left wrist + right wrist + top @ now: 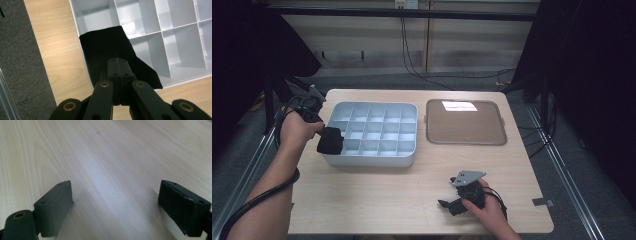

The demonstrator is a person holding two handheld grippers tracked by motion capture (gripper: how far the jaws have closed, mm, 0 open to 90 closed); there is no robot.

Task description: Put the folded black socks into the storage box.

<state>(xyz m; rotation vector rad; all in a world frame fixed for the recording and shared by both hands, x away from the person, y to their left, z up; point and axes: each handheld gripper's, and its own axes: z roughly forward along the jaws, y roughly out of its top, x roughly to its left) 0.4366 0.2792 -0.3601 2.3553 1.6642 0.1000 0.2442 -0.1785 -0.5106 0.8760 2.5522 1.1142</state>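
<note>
A folded black cloth point(110, 52) hangs over the near left corner of a pale grey divided box point(377, 120), and my left gripper point(117, 63) is shut on it. In the high view the black cloth point(331, 140) sits at the box's left wall, just below the left gripper point(312, 112). The divided box point(175, 37) has several compartments, all bare where they show. My right gripper point(451, 202) rests low over the table's front right part, open, with nothing but wood between its fingers point(53, 205).
A flat brown lid or tray point(465, 121) lies to the right of the box. The wooden table point(377, 190) has bare room in front. A strip of grey tape point(542, 202) sits at the right edge. Cables trail on the floor behind.
</note>
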